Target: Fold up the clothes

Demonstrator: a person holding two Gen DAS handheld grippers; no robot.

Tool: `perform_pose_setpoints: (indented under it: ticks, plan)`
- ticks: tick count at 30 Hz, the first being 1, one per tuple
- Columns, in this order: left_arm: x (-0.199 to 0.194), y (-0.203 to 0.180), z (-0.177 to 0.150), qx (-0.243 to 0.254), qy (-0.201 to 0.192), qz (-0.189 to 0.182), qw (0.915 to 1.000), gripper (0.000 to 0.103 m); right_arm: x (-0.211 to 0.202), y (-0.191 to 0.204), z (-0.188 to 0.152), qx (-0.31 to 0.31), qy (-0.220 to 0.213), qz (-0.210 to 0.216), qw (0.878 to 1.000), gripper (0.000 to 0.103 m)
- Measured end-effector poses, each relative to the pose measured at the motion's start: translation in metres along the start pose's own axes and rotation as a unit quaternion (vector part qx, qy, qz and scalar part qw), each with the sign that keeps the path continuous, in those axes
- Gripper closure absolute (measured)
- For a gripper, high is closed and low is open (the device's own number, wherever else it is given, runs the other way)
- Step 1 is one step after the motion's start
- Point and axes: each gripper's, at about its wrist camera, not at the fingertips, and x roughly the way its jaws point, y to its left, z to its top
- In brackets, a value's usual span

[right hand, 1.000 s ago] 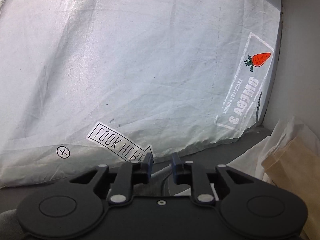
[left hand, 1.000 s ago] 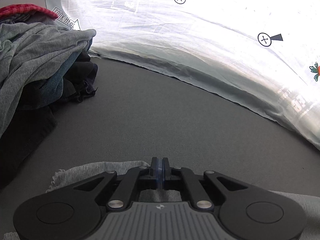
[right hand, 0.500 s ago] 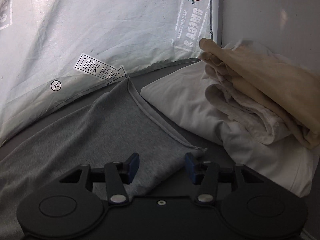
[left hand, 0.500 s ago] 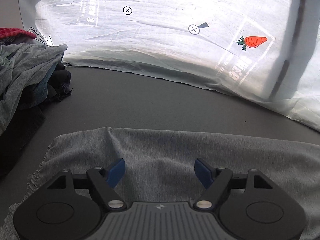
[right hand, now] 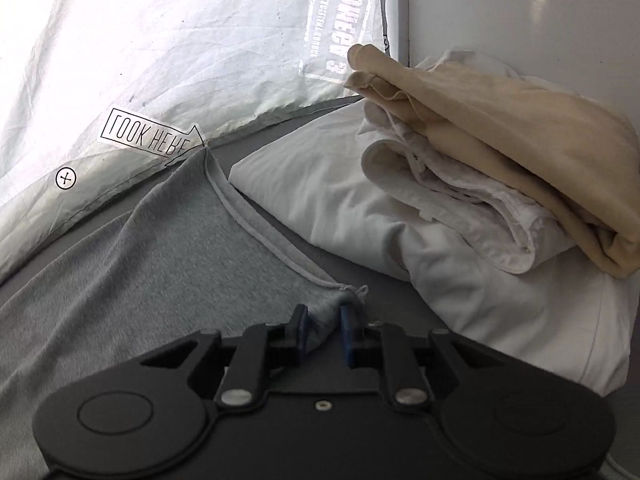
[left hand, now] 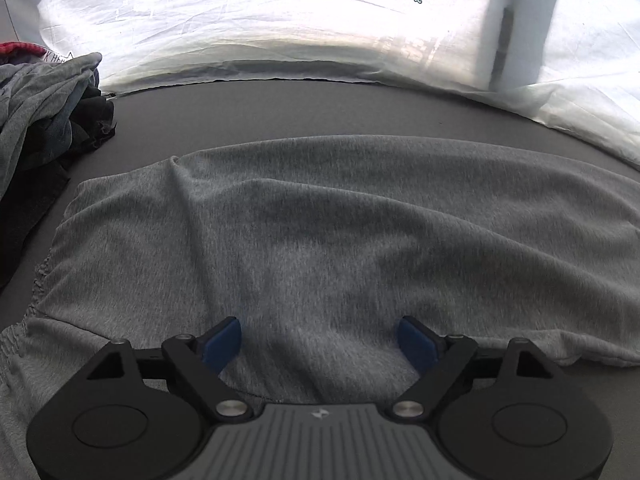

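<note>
Nearest the left wrist camera, the left gripper [left hand: 318, 340] hangs with its blue-padded jaws spread wide over the near edge of the grey garment [left hand: 320, 232], gripping nothing. That garment lies spread across the dark table [left hand: 304, 108], wrinkled but roughly flat, with a gathered hem at its near left. On the right wrist view, the right gripper [right hand: 323, 330] has its jaws drawn narrow around the garment's near right corner [right hand: 340, 294]; cloth sits between the pads, though whether they press it firmly I cannot tell. As a judgement, this piece is only at the start of folding: it is laid out and one corner is being taken. Further right, a folded stack [right hand: 480, 160] of white and tan clothes sits on a white cloth, which suggests several items are finished, while at the far left a heap of unfolded clothes [left hand: 44, 104] in grey, dark and red waits. Beyond everything hangs a white printed sheet [left hand: 280, 24] with a carrot mark. Compared with half a second ago, the left gripper has pulled up and back, so more grey cloth shows, and its jaws remain wide; the right gripper, then open above the corner, has closed down around it. A second ago the left jaws were shut.
</note>
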Motion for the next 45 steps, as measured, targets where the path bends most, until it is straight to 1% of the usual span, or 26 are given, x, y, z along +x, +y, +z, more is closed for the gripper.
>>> perform_pose_setpoints:
  ticks: [1,2,4,7,8,11,13,14,16,17,18,20,23,25,26,28,30,32,33,34,37,40,43,45]
  plan:
    - [0.0,0.001,0.0,-0.005,0.002,-0.002,1.0,0.015,0.0,0.001,0.0,-0.025,-0.003,-0.004,1.0,0.1]
    - [0.0,0.004,0.0,-0.006,0.004,-0.005,1.0,0.015,-0.002,-0.001,0.001,-0.037,-0.01,-0.01,0.999,0.1]
    - [0.0,0.008,-0.001,-0.007,0.009,-0.011,0.9999,0.014,-0.004,-0.01,0.001,-0.044,-0.02,-0.018,0.999,0.101]
    - [-0.002,0.014,-0.004,0.0,0.012,-0.02,0.9997,0.013,0.002,-0.024,0.001,-0.044,-0.014,-0.035,0.998,0.101]
    - [-0.003,0.015,-0.005,0.005,0.013,-0.022,0.9997,0.013,0.004,-0.026,0.0,-0.045,-0.012,-0.035,0.998,0.101]
    - [-0.01,0.02,-0.009,0.021,0.013,-0.014,0.9996,0.013,0.002,-0.025,0.002,-0.059,-0.01,-0.025,0.998,0.098]
    - [-0.017,0.026,-0.013,0.016,0.014,-0.018,0.9996,0.013,-0.004,-0.024,0.003,-0.063,-0.007,-0.009,0.998,0.087]
    - [-0.022,0.03,-0.016,0.01,0.016,-0.022,0.9996,0.013,-0.01,-0.024,0.002,-0.06,-0.011,-0.002,0.998,0.079]
    - [-0.033,0.037,-0.023,0.0,0.018,-0.026,0.9995,0.013,-0.031,-0.024,-0.003,-0.058,-0.032,0.015,0.998,0.074]
    - [-0.039,0.039,-0.028,-0.004,0.018,-0.026,0.9995,0.013,-0.043,-0.024,-0.007,-0.057,-0.045,0.023,0.997,0.064]
    - [-0.046,0.041,-0.034,-0.008,0.017,-0.027,0.9995,0.013,-0.055,-0.024,-0.011,-0.056,-0.057,0.031,0.996,0.057]
    - [-0.061,0.045,-0.048,-0.012,0.017,-0.029,0.9994,0.013,-0.082,-0.027,-0.024,-0.046,-0.074,0.057,0.995,0.055]
    - [-0.082,0.053,-0.073,-0.01,0.015,-0.029,0.9994,0.013,-0.116,-0.038,-0.047,-0.018,-0.061,0.101,0.993,0.052]
    - [-0.094,0.059,-0.092,-0.01,0.018,-0.03,0.9993,0.013,-0.134,-0.045,-0.064,-0.005,-0.046,0.127,0.991,0.052]
    - [-0.099,0.062,-0.1,-0.012,0.021,-0.031,0.9992,0.013,-0.145,-0.049,-0.078,0.0,-0.033,0.139,0.99,0.052]
    - [-0.109,0.071,-0.121,-0.016,0.029,-0.033,0.9989,0.013,-0.163,-0.055,-0.101,-0.001,-0.011,0.153,0.988,0.052]
    - [-0.116,0.078,-0.137,-0.015,0.038,-0.034,0.9986,0.013,-0.181,-0.059,-0.129,-0.029,0.016,0.154,0.988,0.052]
    - [-0.12,0.085,-0.152,-0.015,0.05,-0.036,0.998,0.013,-0.195,-0.061,-0.152,-0.062,0.024,0.148,0.987,0.052]
    - [-0.122,0.087,-0.16,-0.017,0.057,-0.037,0.9976,0.013,-0.203,-0.064,-0.165,-0.068,0.03,0.149,0.986,0.052]
    - [-0.124,0.089,-0.166,-0.019,0.062,-0.039,0.9972,0.013,-0.206,-0.068,-0.173,-0.059,0.039,0.149,0.986,0.052]
    - [-0.134,0.088,-0.183,-0.004,0.062,-0.036,0.9974,0.01,-0.218,-0.081,-0.197,-0.031,0.064,0.151,0.986,0.052]
    - [-0.14,0.086,-0.196,-0.008,0.069,-0.035,0.997,0.004,-0.228,-0.096,-0.211,0.007,0.07,0.16,0.985,0.052]
    - [-0.142,0.084,-0.206,-0.007,0.073,-0.031,0.9968,0.0,-0.238,-0.11,-0.219,0.021,0.055,0.171,0.984,0.055]
    - [-0.142,0.082,-0.213,-0.006,0.07,-0.027,0.9972,0.0,-0.245,-0.124,-0.224,0.042,0.034,0.173,0.983,0.06]
